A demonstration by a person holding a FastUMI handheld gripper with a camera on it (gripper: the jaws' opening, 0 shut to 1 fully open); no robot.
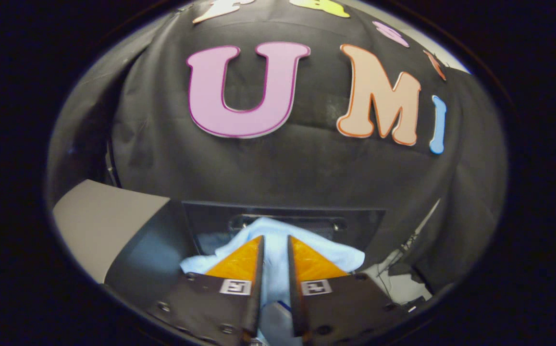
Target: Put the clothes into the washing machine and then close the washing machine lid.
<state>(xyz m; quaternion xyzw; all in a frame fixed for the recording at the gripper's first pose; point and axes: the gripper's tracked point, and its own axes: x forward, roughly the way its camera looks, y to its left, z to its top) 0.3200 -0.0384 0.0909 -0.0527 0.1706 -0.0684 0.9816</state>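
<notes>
A light blue cloth is pinched between my two fingers, and my gripper is shut on it. The cloth spreads out to both sides of the fingertips and hangs down between the fingers toward me. Just beyond the fingers stands the raised dark lid of the washing machine, with a handle recess along its upper part. The lid's glossy panel mirrors some of the blue cloth. The machine's drum opening is hidden below the fingers.
A grey and dark slanted surface, part of the machine or a cabinet, lies left of the fingers. Black booth cloth rises behind the lid. Cables and a pale floor patch show to the right.
</notes>
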